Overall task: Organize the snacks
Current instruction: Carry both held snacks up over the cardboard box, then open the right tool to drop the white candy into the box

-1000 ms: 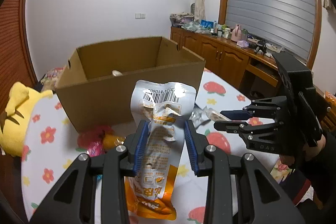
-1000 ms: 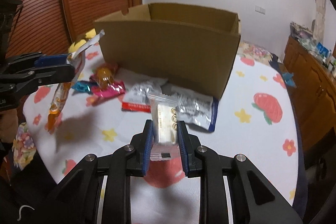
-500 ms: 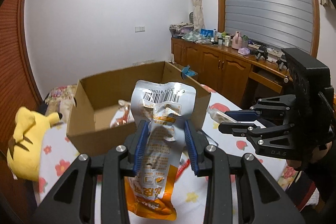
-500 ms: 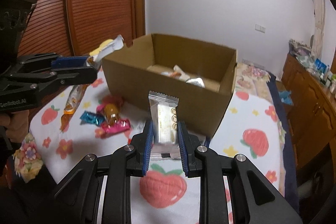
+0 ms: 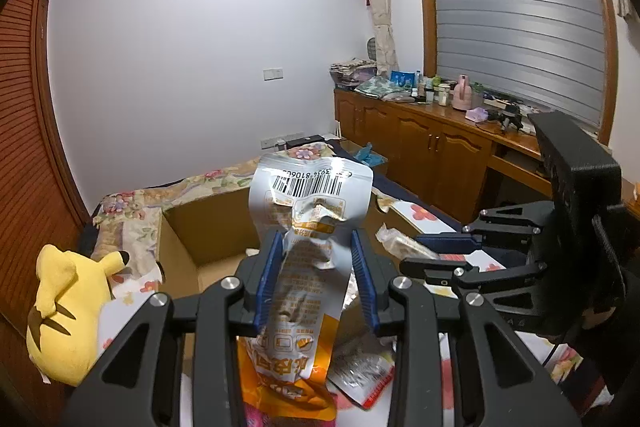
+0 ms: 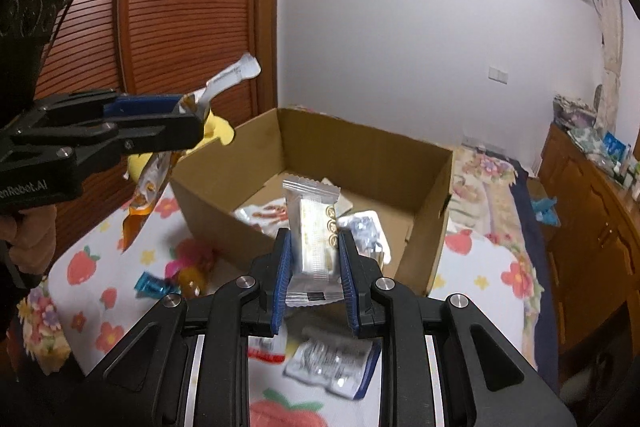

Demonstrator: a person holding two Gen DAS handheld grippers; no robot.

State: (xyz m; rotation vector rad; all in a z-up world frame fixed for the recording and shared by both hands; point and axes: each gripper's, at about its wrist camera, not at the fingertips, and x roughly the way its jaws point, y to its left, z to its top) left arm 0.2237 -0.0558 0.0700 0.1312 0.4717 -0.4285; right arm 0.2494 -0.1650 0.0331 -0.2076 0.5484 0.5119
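Right wrist view: right gripper clamps a wafer pack; left gripper clamps an orange pouch. Both hang near the box. Next: carry over opening, release.

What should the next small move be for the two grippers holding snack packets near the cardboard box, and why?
Probably carry both forward over the cardboard box before releasing: the left gripper is shut on the orange pouch, the right gripper on the clear wafer packet.
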